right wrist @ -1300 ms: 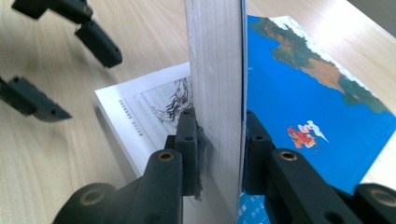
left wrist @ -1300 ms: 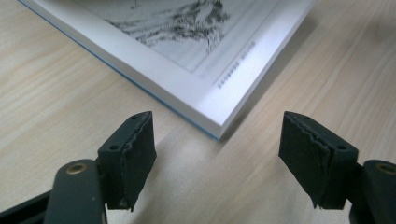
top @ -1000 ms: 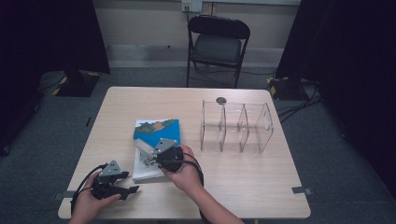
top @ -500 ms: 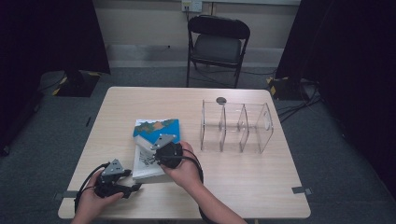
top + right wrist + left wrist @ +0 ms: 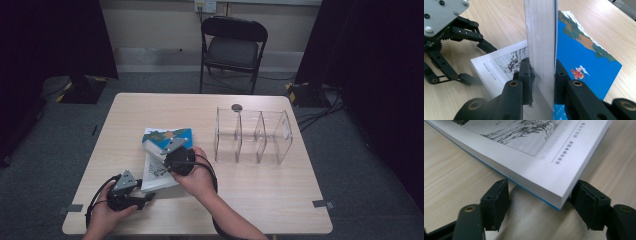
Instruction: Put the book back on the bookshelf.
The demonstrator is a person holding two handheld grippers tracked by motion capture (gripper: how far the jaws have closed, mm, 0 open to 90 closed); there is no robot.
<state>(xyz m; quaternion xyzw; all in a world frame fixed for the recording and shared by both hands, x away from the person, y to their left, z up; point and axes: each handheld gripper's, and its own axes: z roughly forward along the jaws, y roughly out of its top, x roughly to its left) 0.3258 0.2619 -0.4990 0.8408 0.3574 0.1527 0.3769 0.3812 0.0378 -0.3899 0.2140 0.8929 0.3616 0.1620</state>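
A book (image 5: 156,175) lies open near the table's front left. Its white page with an ink drawing (image 5: 506,62) faces up, and a blue illustrated cover (image 5: 584,60) lies flat beyond. My right gripper (image 5: 165,150) is shut on a thick block of pages (image 5: 541,37) and holds it upright on edge between them. My left gripper (image 5: 144,198) rests on the table, open. In the left gripper view the book's near corner (image 5: 559,195) sits between the two open jaws, with its pads (image 5: 496,200) level with the lowest pages. The right gripper view shows the left gripper (image 5: 477,63) beside the white page.
A clear acrylic organizer (image 5: 252,132) with several compartments stands right of the middle. A small dark round object (image 5: 236,107) lies behind it. A black folding chair (image 5: 234,47) stands past the far edge. Bare tabletop (image 5: 280,190) runs along the front right.
My left gripper has slid a little to the right, up to the book's near corner. The right gripper has kept the page block upright, hardly moving.
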